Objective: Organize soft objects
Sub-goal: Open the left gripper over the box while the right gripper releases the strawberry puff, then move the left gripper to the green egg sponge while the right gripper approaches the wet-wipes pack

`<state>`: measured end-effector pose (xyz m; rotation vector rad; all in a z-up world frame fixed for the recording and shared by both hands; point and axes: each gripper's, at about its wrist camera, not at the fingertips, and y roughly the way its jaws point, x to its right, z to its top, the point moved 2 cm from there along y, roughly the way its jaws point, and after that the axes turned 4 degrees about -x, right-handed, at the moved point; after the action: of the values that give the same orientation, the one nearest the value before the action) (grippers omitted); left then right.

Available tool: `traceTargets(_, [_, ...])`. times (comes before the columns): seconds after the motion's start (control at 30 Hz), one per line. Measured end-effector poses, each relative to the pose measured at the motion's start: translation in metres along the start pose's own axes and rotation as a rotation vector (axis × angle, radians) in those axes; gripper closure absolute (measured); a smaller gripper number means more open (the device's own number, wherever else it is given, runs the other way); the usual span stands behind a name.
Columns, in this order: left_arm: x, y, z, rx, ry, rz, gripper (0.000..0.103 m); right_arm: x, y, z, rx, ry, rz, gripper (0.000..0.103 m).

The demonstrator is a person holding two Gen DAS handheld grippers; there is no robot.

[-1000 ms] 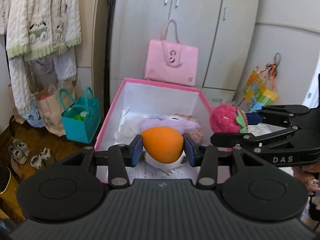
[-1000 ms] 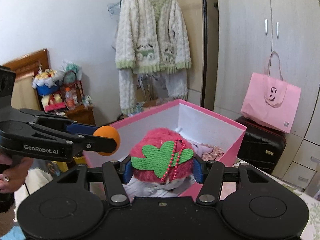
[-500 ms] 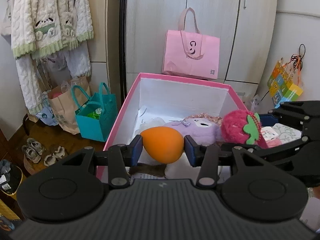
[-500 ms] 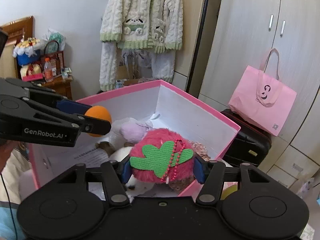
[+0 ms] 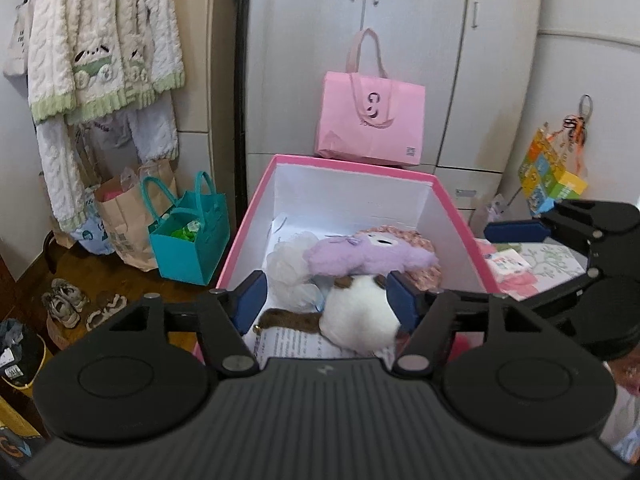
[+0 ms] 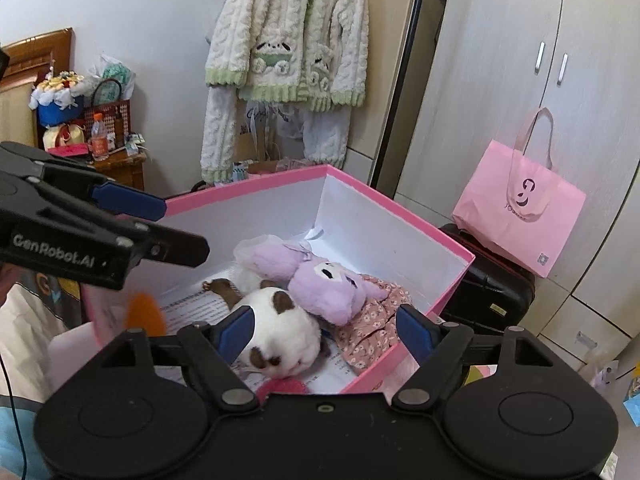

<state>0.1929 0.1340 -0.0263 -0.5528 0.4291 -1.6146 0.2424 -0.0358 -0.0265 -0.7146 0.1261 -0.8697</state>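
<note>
Both your left gripper (image 5: 324, 300) and right gripper (image 6: 326, 332) are opening, empty, over the pink box (image 6: 400, 204); orange ball (image 6: 146, 314) dropping in, so mostly done.

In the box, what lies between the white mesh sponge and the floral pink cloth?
The purple plush toy lies between mesh sponge and floral cloth; the left wrist view shows it.

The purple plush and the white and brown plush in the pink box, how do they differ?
The purple plush is lilac with a white face and a floral dress; the white and brown plush is white with brown patches and wears nothing visible. The purple one lies nearer the box's far wall, partly over the white one. Both are fluffy toys inside the pink box.
</note>
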Motion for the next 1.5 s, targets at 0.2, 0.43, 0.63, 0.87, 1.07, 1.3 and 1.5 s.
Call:
traceTargets(0.2, [0.012,-0.037,-0.010,0.034,0.055,-0.021,0.032,-0.010,-0.036,-0.009,0.035,-0.022,-0.005,0.020])
traceTargets(0.43, [0.032,-0.075,-0.019,0.060,0.136,-0.058,0.027,-0.024,-0.080,-0.021,0.054,-0.096,-0.013,0.019])
traceTargets(0.63, [0.056,-0.096,-0.032,0.079,0.201,-0.054,0.024,-0.016,-0.117,-0.041,0.064,-0.087,-0.019,0.019])
traceTargets(0.87, [0.096,-0.104,-0.043,0.074,0.291,-0.091,0.023,0.030,-0.151,-0.082,0.095,0.069,-0.007,0.019])
traceTargets(1.07, [0.132,-0.092,-0.047,0.076,0.299,-0.152,0.023,0.073,-0.165,-0.112,0.123,0.171,-0.022,0.019])
traceTargets(1.3, [0.169,-0.059,-0.046,0.067,0.264,-0.166,0.024,0.106,-0.148,-0.134,0.127,0.211,-0.002,0.019])
traceTargets(1.5, [0.195,-0.029,-0.041,0.083,0.270,-0.117,0.025,0.124,-0.111,-0.142,0.077,0.161,-0.009,0.018])
